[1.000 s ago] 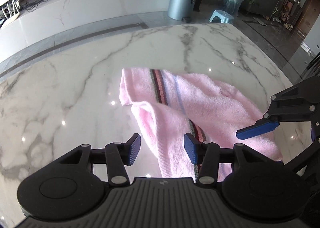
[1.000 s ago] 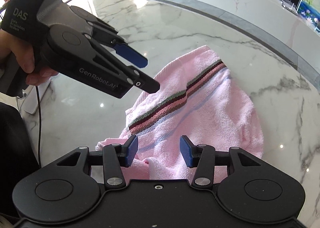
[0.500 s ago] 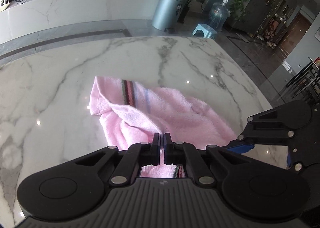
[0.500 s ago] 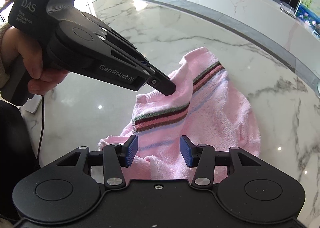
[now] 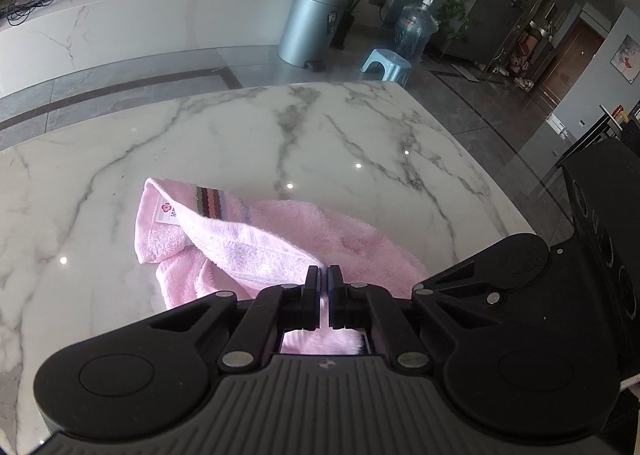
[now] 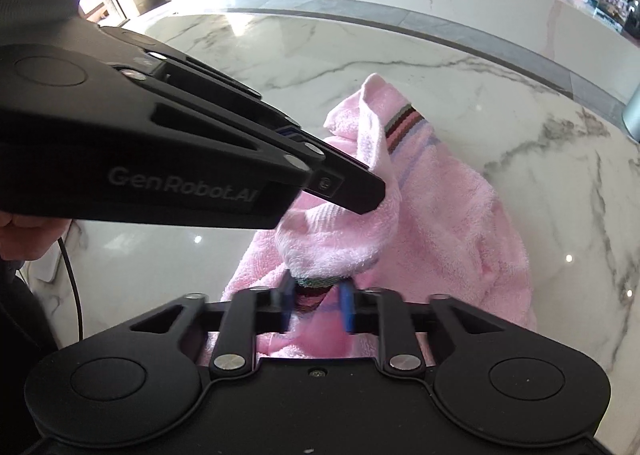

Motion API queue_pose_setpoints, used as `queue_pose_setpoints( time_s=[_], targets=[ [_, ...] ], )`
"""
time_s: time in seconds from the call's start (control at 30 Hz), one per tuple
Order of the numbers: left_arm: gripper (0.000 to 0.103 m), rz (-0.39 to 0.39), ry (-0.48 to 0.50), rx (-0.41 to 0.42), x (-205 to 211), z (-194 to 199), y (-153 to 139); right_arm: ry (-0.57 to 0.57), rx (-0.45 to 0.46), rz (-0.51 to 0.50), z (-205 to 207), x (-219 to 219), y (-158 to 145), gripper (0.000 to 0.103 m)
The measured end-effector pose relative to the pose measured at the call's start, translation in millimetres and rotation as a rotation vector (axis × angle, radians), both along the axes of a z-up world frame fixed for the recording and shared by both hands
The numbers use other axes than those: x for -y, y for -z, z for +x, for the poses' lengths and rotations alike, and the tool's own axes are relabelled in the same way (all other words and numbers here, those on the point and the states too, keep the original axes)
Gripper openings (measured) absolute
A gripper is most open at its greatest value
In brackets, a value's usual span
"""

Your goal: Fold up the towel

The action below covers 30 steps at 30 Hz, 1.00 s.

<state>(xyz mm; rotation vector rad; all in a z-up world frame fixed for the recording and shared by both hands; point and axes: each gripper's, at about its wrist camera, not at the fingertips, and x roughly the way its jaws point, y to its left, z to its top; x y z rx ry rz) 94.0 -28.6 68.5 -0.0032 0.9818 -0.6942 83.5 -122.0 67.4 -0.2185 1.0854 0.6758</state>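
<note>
Gripping the towel by two edge points.
Left tool is clenched on its hem; right tool, just closing around the striped edge, should be seated before lifting.

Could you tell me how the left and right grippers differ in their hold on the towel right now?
The left gripper is pinched tight on plain pink hem; the right gripper, jaws just closing and wider apart, brackets the striped band. Both sit at the pink towel's near edge.
</note>
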Motion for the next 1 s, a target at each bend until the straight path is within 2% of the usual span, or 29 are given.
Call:
queue_pose_setpoints(
  time_s=[0.07,0.2,0.27,0.33,0.5,0.67,0.77,0.87,0.9,0.93,1.0],
  targets=[
    [0.004,0.012,-0.009,0.007,-2,-2,-1,0.004,0.014,0.005,-1,6,-4,0.004],
    [0.025,0.012,-0.051,0.022,-11,-6,-6,0.024,0.050,-0.025,-1,21,-14,0.004],
    [0.029,0.024,-0.040,0.031,-13,-11,-9,0.044,0.064,-0.039,1,32,-19,0.004],
    [0.038,0.060,-0.019,0.042,-11,-19,-9,0.063,0.071,-0.048,3,41,-22,0.004],
    [0.042,0.116,0.014,0.019,-1,-33,6,0.082,0.082,-0.057,0,59,-29,0.004],
    [0.042,0.160,0.023,-0.008,13,-33,24,0.082,0.088,-0.063,-6,66,-31,0.004],
    [0.042,0.232,0.018,-0.014,22,-31,34,0.082,0.085,-0.055,-8,70,-32,0.004],
    [0.042,0.239,0.011,-0.051,23,-29,44,0.086,0.082,-0.043,-8,74,-31,0.004],
    [0.040,0.238,0.005,-0.061,22,-28,48,0.088,0.080,-0.040,-7,75,-30,0.004],
    [0.030,0.237,-0.001,-0.072,22,-27,51,0.091,0.078,-0.038,-7,75,-30,0.004],
    [0.018,0.229,-0.021,-0.092,18,-25,56,0.097,0.077,-0.033,-6,77,-28,0.004]
  ],
)
